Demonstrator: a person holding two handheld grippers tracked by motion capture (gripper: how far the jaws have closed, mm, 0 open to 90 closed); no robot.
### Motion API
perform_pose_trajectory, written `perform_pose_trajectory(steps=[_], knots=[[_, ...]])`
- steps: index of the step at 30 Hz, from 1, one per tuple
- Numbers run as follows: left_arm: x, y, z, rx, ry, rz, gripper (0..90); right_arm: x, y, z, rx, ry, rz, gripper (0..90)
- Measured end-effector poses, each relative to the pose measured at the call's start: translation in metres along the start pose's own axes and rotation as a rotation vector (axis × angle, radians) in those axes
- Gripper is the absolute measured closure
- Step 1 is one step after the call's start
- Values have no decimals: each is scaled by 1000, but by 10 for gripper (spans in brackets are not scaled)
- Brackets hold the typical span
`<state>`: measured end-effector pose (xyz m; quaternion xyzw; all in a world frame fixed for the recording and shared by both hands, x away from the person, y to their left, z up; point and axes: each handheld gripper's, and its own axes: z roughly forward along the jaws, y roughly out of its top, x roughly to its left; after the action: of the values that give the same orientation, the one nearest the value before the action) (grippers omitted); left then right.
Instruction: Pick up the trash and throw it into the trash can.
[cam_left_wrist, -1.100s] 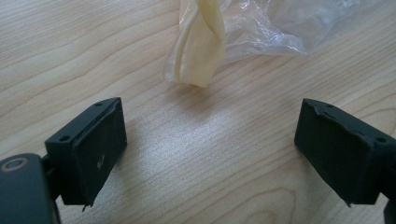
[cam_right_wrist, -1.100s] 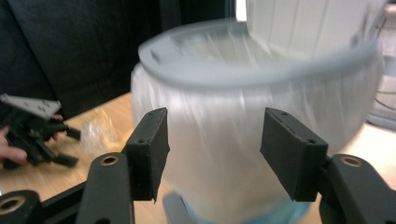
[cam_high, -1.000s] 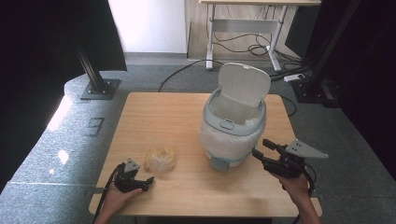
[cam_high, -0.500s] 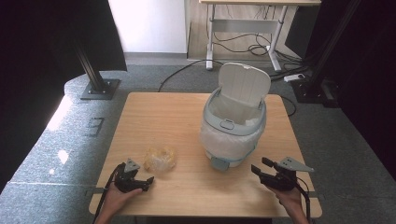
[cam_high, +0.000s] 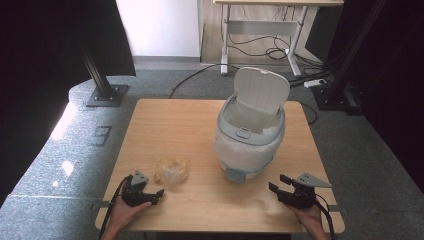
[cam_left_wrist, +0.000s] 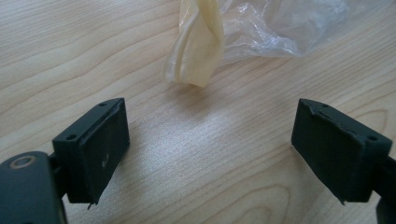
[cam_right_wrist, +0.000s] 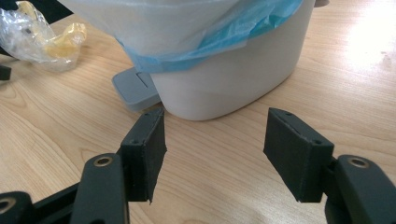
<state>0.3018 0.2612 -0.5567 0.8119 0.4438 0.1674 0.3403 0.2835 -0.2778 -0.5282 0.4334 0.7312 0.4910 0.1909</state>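
Observation:
A small pale bin (cam_high: 248, 140) with its lid up and a white liner stands right of the table's middle; its grey pedal (cam_right_wrist: 135, 87) faces the near edge. A crumpled clear bag with yellowish scraps (cam_high: 171, 170) lies on the wood at the near left. My left gripper (cam_high: 151, 195) rests open just short of that bag (cam_left_wrist: 261, 28), nothing between its jaws. My right gripper (cam_high: 278, 183) is open near the front right edge, its jaws aimed at the bin's base (cam_right_wrist: 233, 84) and empty.
The wooden table (cam_high: 175, 125) sits on grey floor. A black stand base (cam_high: 106, 94) is at the far left, a desk frame with cables (cam_high: 260, 30) behind the table, and dark curtains on both sides.
My right gripper has drawn back from beside the bin toward the near right edge of the table. The left gripper, bag and bin have stayed put.

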Motion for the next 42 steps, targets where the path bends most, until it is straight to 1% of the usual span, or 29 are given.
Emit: perform_pose_trajectory(steps=[5,8,11,15,19,21,24,28,31,34,36,39,42], knots=[[1,3,-10,-45,9,-11,87,-2,-2,0,9,-11,1,380],[-1,6,-17,-70,3,-16,71,-3,-2,-2,3,-19,5,380],[-3,9,-19,-79,-9,-9,65,-5,-2,-4,-2,-27,11,380],[-8,13,-21,-86,-11,2,56,-7,-4,-4,0,-33,14,380],[-11,16,-25,-110,-10,-8,24,-5,-5,-2,10,-34,8,380],[-12,19,-27,-119,-20,-12,11,-5,-5,-2,10,-34,6,380],[-15,25,-27,-118,-31,-2,0,-5,-5,-3,8,-35,10,380],[-19,35,-25,-123,-39,17,0,-6,-5,-3,9,-42,15,380],[-21,41,-21,-120,-50,24,0,-7,-6,-2,17,-46,19,380],[-23,47,-16,-116,-42,42,0,-7,-7,-1,22,-48,17,380],[-23,52,-14,-120,-33,39,0,-7,-7,0,24,-50,14,380],[-22,58,-10,-116,-55,33,0,-6,-7,0,27,-50,9,380],[-23,63,0,-96,-65,35,0,-6,-7,1,29,-52,10,381]])
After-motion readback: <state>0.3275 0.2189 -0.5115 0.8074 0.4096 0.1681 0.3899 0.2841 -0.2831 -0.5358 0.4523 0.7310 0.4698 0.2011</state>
